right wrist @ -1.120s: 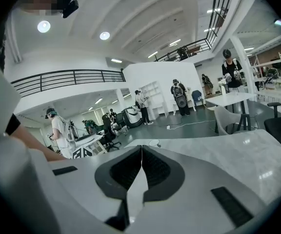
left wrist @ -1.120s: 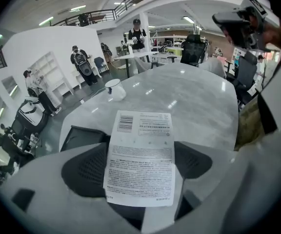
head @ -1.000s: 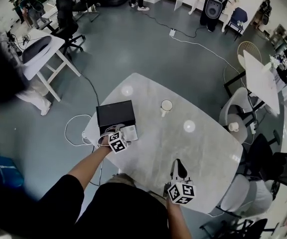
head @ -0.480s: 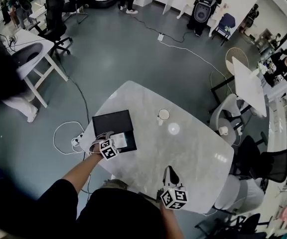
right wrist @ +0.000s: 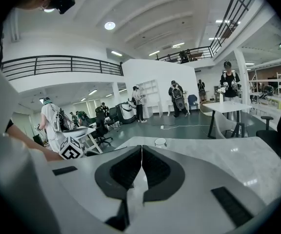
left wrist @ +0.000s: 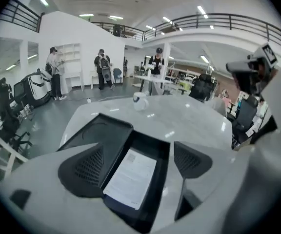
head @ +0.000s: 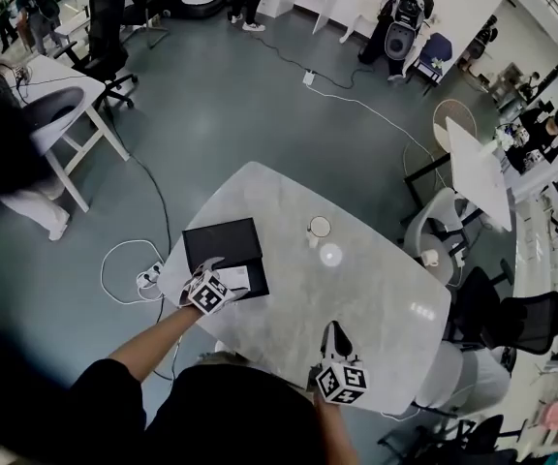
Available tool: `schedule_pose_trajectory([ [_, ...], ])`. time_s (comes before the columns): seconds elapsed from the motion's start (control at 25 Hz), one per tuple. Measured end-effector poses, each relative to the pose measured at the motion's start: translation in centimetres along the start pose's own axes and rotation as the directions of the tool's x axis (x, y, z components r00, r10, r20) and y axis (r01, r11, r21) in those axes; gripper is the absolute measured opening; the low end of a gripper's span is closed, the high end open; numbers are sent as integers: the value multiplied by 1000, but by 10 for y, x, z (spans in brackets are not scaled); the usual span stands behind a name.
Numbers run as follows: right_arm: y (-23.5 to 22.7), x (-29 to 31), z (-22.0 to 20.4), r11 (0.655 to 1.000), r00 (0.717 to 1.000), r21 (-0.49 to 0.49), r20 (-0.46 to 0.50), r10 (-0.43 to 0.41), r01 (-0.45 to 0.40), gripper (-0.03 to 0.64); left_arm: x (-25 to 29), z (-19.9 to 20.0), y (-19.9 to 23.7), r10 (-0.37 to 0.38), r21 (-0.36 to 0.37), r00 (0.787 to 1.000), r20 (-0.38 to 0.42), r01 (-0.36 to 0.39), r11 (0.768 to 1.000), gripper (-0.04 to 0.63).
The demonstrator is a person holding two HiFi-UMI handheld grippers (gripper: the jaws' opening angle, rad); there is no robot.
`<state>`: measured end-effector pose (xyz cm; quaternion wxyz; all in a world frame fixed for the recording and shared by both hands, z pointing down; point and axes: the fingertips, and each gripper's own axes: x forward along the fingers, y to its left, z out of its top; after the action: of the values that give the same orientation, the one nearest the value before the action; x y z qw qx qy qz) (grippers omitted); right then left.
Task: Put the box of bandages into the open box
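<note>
Cardboard by the look of the box of bandages: light, stiff, flat, easily dented; best pinched across the narrow sides, not the broad face. Lying in the tray of the open box, centre-low in the left gripper view, below the spread, empty jaws of the left gripper. At lower right of the head view, pressed together on nothing: right gripper. Compared with a second ago: seemingly let go, no longer held at the tray's edge

Head view steeply above table; gripper views low, close, seemingly same cup ahead.
</note>
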<state>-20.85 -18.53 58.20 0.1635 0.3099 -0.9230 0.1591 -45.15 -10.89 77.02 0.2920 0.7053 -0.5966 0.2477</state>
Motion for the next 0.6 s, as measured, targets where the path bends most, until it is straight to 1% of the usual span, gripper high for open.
schedule_pose_trajectory([
  [0.08,-6,-2,4,1000,1000,-7,3,-2,2,13,-17,27,-11,2,-16,997,75,-1,1000,446],
  [0.16,-14,-6,10,1000,1000,1,11,-14,14,12,-37,51,-24,-2,-27,992,126,5,1000,446],
  [0.24,-17,-9,20,1000,999,16,29,-25,24,14,-62,74,-37,-14,-52,981,196,24,998,445],
  [0.28,-17,-9,26,999,999,25,42,-27,26,12,-75,86,-45,-20,-64,970,241,37,997,445],
  [0.4,-14,-13,47,999,996,47,87,-18,14,13,-110,120,-78,-58,-69,928,367,89,994,445],
  [0.52,-13,-28,66,996,991,84,133,0,-11,14,-140,151,-115,-95,-54,877,471,137,989,439],
  [0.56,-14,-34,72,996,988,88,153,3,-17,14,-148,161,-123,-97,-57,857,506,146,988,417],
  [0.6,-16,-41,80,996,985,85,173,2,-17,14,-156,171,-129,-92,-66,835,542,151,986,344],
])
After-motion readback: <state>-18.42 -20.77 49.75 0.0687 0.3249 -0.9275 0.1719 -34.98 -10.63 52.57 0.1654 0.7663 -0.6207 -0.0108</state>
